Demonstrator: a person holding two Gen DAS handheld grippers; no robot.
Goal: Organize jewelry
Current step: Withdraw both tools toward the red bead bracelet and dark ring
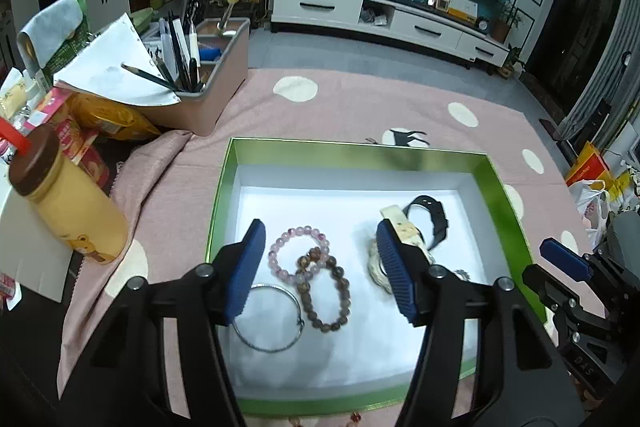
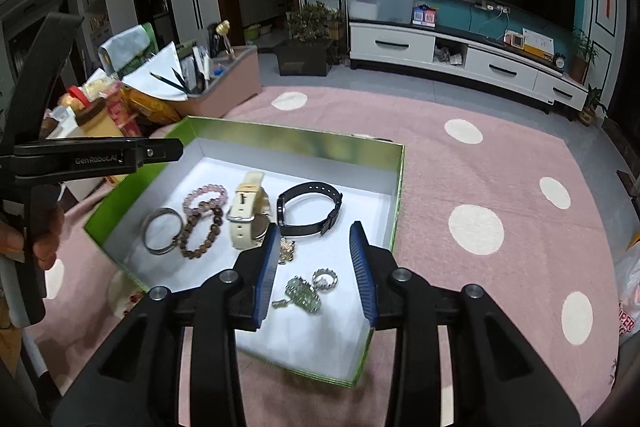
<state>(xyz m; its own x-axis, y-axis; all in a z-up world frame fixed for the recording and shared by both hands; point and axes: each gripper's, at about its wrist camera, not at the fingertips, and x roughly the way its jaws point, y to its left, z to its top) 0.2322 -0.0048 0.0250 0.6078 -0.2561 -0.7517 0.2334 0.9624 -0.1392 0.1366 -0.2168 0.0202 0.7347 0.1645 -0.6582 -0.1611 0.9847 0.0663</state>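
A green box (image 1: 360,151) with a white lining lies on the pink spotted cloth. In it are a pink bead bracelet (image 1: 298,251), a brown bead bracelet (image 1: 326,291), a silver bangle (image 1: 268,319), a cream watch (image 2: 246,211), a black watch (image 1: 430,219), a small gold charm (image 2: 287,251), a silver ring (image 2: 325,278) and a green brooch (image 2: 302,297). My left gripper (image 1: 320,267) is open and empty above the bracelets. My right gripper (image 2: 316,271) is open and empty above the ring and brooch; it also shows in the left wrist view (image 1: 564,261).
A pink organizer (image 1: 216,79) with pencils and paper stands behind the box to the left. A yellow jar (image 1: 68,203) with a brown lid and snack packets (image 1: 108,119) crowd the left side. Pink cloth (image 2: 500,187) spreads to the right.
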